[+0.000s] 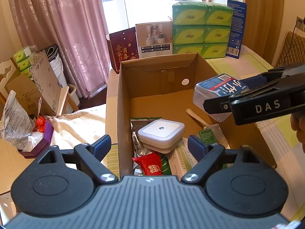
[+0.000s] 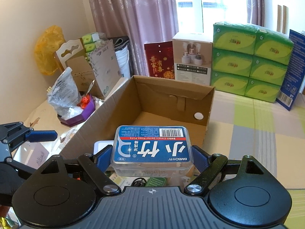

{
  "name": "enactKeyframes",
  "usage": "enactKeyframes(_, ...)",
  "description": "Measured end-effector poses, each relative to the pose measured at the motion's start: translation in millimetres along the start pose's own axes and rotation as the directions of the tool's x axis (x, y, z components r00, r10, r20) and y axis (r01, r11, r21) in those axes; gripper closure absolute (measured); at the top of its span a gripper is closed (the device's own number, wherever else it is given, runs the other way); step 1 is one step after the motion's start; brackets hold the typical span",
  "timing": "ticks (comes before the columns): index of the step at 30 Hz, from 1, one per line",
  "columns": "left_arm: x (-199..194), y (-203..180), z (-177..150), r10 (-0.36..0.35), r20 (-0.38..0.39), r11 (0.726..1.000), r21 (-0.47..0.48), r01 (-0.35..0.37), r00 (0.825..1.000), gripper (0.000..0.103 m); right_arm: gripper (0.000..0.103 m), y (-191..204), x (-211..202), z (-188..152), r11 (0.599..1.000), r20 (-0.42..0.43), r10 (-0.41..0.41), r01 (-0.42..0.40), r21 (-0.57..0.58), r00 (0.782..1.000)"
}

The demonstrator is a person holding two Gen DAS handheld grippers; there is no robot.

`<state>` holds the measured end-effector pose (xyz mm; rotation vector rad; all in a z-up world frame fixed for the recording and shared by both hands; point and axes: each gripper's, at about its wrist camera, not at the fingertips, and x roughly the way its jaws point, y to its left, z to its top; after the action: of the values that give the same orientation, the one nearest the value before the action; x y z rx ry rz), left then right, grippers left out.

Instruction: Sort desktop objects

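R gripper clamps a clear dental floss pick box w/ blue label, one blue pad on each short side, box level and held over the near-right part of the open cardboard box. L gripper is spread wide and empty, hovering at the carton's near-left wall. Below and ahead of the L gripper, inside the carton: white square night light, red packet, foil pouch, leaflets, pale spoon farther in. Step in hand, by judgement: drop-off. To do it well, lower the R gripper straight down past the rim toward bare floor ahead of it, clear of the night light, before opening; keep L gripper out of its path.
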<state>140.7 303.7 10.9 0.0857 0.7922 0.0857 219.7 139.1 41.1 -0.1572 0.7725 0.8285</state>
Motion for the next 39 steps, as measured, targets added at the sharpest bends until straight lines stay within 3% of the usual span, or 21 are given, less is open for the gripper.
enactKeyframes(5,1.0,-0.2,-1.6,0.008,-0.003,1.0,0.001,-0.008,1.0,0.018,0.017,1.7,5.7,4.2,1.0,0.009,0.013,-0.013,0.005,1.0)
enactKeyframes(7,-0.2,-0.3,-2.2,0.009,0.002,1.0,-0.002,-0.009,1.0,0.013,0.009,-1.8,3.4,5.5,1.0,0.03,0.012,-0.013,0.019,0.999)
enactKeyframes(11,-9.7,-2.5,-7.1,0.019,0.037,1.0,-0.007,-0.018,0.999,0.004,0.008,-16.6,-8.6,2.8,0.999,0.062,-0.003,0.0,0.054,0.998)
enactKeyframes(21,-53.0,-11.2,-20.4,0.03,0.1,0.994,-0.11,-0.019,0.995,0.001,0.002,-42.7,-56.8,-37.1,0.989,0.025,-0.038,0.034,0.142,0.999)
enactKeyframes(29,-101.9,-29.4,-40.1,0.02,0.071,0.973,-0.229,-0.003,0.997,0.001,0.002,-29.2,-109.1,-69.1,0.99,-0.003,-0.036,0.036,0.138,0.999)
enactKeyframes(39,-165.2,-60.5,-66.1,0.049,0.02,0.963,-0.265,-0.042,0.999,0.001,0.002,6.3,-173.8,-100.0,0.997,-0.025,-0.038,0.039,0.062,0.999)
